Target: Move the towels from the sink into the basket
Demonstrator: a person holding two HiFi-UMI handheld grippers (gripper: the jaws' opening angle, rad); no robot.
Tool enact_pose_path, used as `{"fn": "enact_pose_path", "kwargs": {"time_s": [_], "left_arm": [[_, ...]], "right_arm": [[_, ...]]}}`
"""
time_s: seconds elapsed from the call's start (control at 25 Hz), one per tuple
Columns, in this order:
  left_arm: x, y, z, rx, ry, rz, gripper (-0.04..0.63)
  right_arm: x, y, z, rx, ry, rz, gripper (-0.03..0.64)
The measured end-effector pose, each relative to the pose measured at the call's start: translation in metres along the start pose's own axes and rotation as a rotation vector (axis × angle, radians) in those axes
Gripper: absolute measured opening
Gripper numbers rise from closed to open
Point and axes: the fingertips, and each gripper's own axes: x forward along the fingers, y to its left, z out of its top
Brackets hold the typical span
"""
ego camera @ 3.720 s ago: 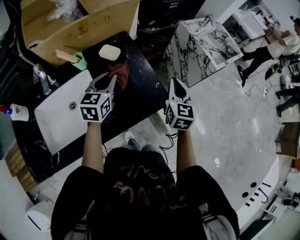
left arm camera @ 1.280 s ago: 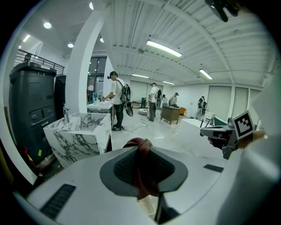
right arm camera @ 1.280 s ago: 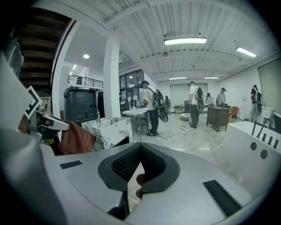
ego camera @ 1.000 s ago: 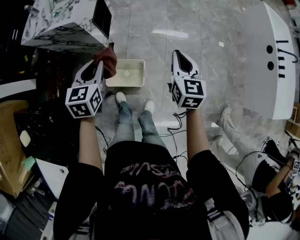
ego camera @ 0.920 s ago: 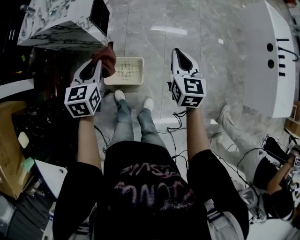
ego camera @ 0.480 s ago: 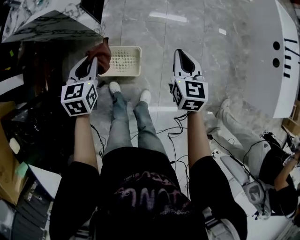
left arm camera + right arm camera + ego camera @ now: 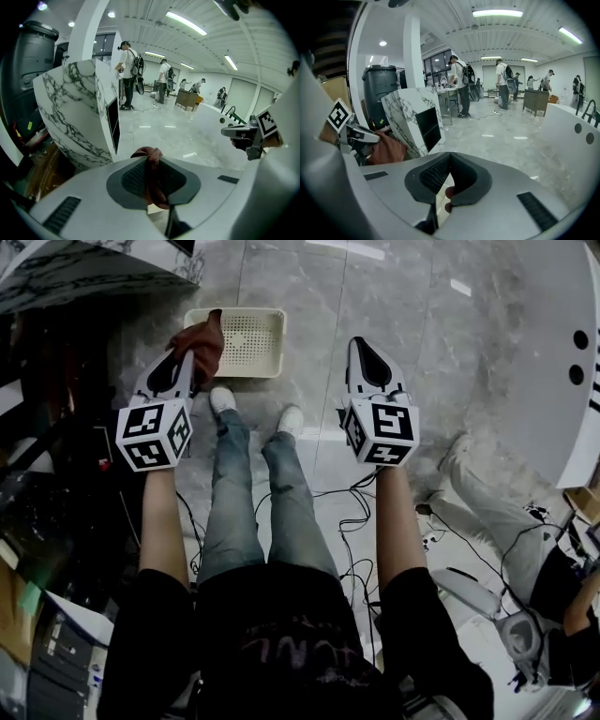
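Towel [image 7: 200,338] number one, the red-brown one, is now at the basket's [image 7: 279,343] left edge in the head view; its upper corner covers a part of the rim there. My left gripper [image 7: 190,354] carries it. In the left gripper view the jaws are nearly closed and the cloth [image 7: 151,173] is bunched between the pads, with a small knob of it over the tips. My right gripper [image 7: 360,343] is to the right of the basket. Its jaws are together and the right gripper view shows no cloth between them.

A second ago the towel was just beside the basket's left wall in the head view. Now it overlaps that wall, and the basket sits higher in the picture. My left shoe [image 7: 222,397] is close under the basket and my right shoe [image 7: 291,418] a little behind it, so I judge that I am walking up to it. I think the carrying step is almost over and the drop comes next. The gripper is well above the floor, so I cannot say that the towel hangs truly over the basket.

Some seconds earlier I stood at the white sink and the dark counter. Neither shows now, and the grip on the towel looks the same.
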Motion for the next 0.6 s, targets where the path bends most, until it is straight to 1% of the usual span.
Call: {"fn": "enact_pose_path", "kwargs": {"time_s": [0.16, 0.32, 0.6], "left_arm": [[0.047, 0.015, -0.046, -0.004, 0.035, 0.011, 0.066], [0.093, 0.032, -0.094, -0.004, 0.057, 0.012, 0.066], [0.165, 0.058, -0.176, 0.028, 0.076, 0.001, 0.066]], "right_arm": [[0.042, 0.003, -0.04, 0.003, 0.03, 0.024, 0.015], [0.083, -0.003, -0.094, -0.001, 0.045, 0.017, 0.014], [0.146, -0.003, -0.187, -0.004, 0.069, 0.015, 0.015]]}}
